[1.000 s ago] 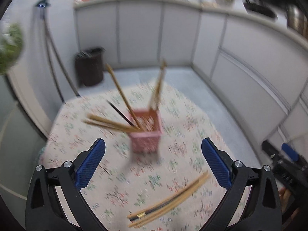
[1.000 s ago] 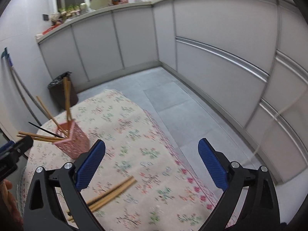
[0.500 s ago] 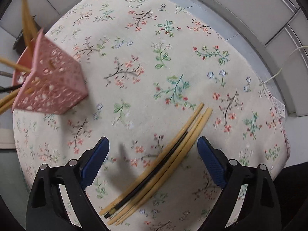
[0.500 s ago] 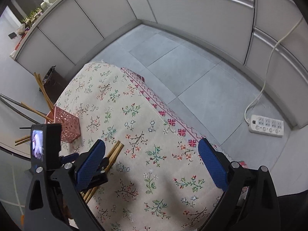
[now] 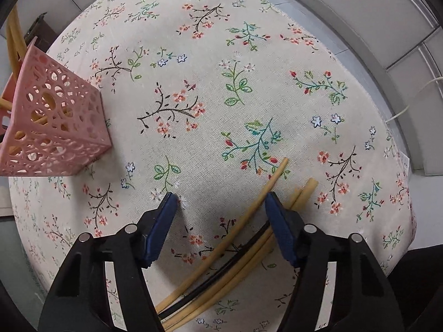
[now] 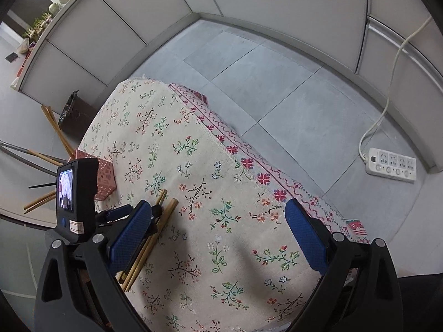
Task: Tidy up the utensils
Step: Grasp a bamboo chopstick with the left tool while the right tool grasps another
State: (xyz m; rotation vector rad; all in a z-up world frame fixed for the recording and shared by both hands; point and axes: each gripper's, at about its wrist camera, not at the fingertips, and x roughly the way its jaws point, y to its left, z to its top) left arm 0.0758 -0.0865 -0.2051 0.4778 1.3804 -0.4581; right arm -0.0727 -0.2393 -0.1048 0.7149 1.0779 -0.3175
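The chopsticks (image 5: 238,238) lie in a loose bundle near the tabletop's near edge, several bamboo ones and a black one, between the partly spread fingers of my left claw (image 5: 218,207), which grips nothing. The pink holder (image 5: 52,121) stands by the left edge with more sticks in it. My right claw (image 6: 218,221) hangs wide over the flowered tablecloth (image 6: 193,166), holding nothing. Beyond are a grey tiled floor (image 6: 263,83), pale cabinets and a white power strip (image 6: 390,164). I can read no writing.

A floral-clothed table (image 5: 249,55) carries a pink lattice holder (image 5: 55,127) and loose chopsticks (image 5: 235,243).
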